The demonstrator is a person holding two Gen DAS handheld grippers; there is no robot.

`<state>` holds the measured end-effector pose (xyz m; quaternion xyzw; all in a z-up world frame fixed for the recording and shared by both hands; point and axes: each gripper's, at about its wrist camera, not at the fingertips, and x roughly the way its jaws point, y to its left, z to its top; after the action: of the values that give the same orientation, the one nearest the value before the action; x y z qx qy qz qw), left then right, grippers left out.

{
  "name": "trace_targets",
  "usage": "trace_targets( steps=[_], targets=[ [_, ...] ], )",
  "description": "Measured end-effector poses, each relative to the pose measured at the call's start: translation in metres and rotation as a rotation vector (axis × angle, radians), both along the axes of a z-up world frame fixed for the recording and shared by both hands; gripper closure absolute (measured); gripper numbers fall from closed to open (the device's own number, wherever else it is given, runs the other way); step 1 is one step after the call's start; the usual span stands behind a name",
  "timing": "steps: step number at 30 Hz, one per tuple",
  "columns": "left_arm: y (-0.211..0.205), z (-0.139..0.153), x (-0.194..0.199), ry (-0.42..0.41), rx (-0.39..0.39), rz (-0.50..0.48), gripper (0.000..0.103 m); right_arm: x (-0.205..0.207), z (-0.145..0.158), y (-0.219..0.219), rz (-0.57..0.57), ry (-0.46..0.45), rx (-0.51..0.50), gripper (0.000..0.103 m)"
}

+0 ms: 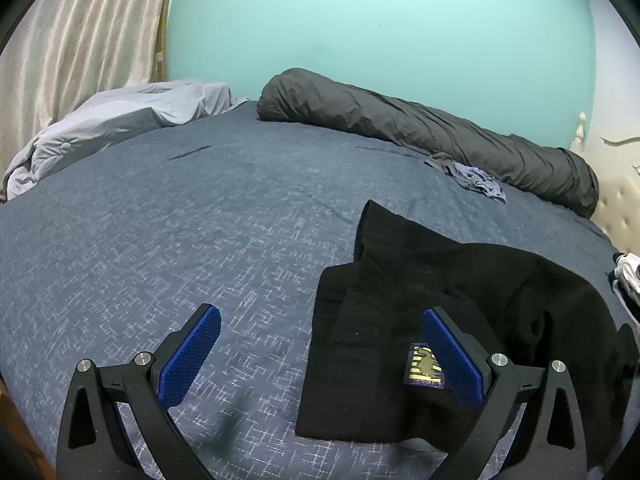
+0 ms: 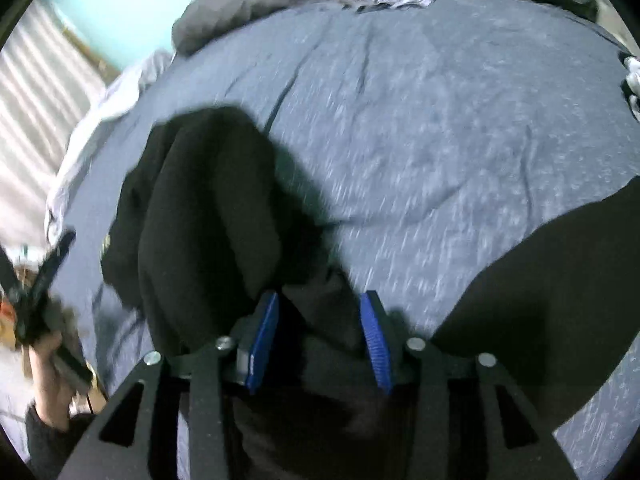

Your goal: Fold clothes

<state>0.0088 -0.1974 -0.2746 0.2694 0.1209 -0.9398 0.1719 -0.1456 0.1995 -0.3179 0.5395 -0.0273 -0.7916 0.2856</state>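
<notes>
A black garment with a small yellow patch lies crumpled on the blue bedspread, right of centre in the left wrist view. My left gripper is open and empty, hovering over the garment's left edge. In the blurred right wrist view, my right gripper has black garment cloth between its partly closed jaws; whether it grips is unclear. The cloth drapes up and to the left. The left gripper shows at far left there.
A rolled grey duvet lies along the far edge of the bed. A pale blue blanket is bunched at the back left. A small blue-grey garment lies near the duvet. A white item sits at the right edge.
</notes>
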Motion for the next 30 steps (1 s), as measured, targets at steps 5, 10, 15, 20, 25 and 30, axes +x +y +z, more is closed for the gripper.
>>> trace_targets(
  steps=[5,10,15,20,25,30],
  targets=[
    [-0.001,0.001,-0.002,0.002,-0.004,-0.001,0.0,-0.014,-0.022,0.0,-0.034,-0.129,-0.011,0.043],
    [-0.001,0.0,-0.004,0.002,-0.005,-0.004,0.0,-0.003,-0.031,-0.017,0.037,-0.127,0.031,0.043],
    [-0.003,-0.001,-0.007,-0.004,0.002,0.003,0.0,0.011,-0.021,-0.031,0.127,-0.052,0.07,0.077],
    [-0.003,-0.002,-0.009,-0.012,-0.008,0.001,0.0,0.007,0.014,-0.017,0.11,0.044,0.042,0.085],
    [-0.003,-0.002,-0.013,-0.016,-0.014,0.004,0.0,-0.004,0.085,0.009,0.042,0.231,0.046,0.086],
    [0.0,-0.003,-0.019,-0.021,-0.026,-0.002,0.0,-0.03,0.13,0.021,0.007,0.384,0.105,0.086]
  ],
)
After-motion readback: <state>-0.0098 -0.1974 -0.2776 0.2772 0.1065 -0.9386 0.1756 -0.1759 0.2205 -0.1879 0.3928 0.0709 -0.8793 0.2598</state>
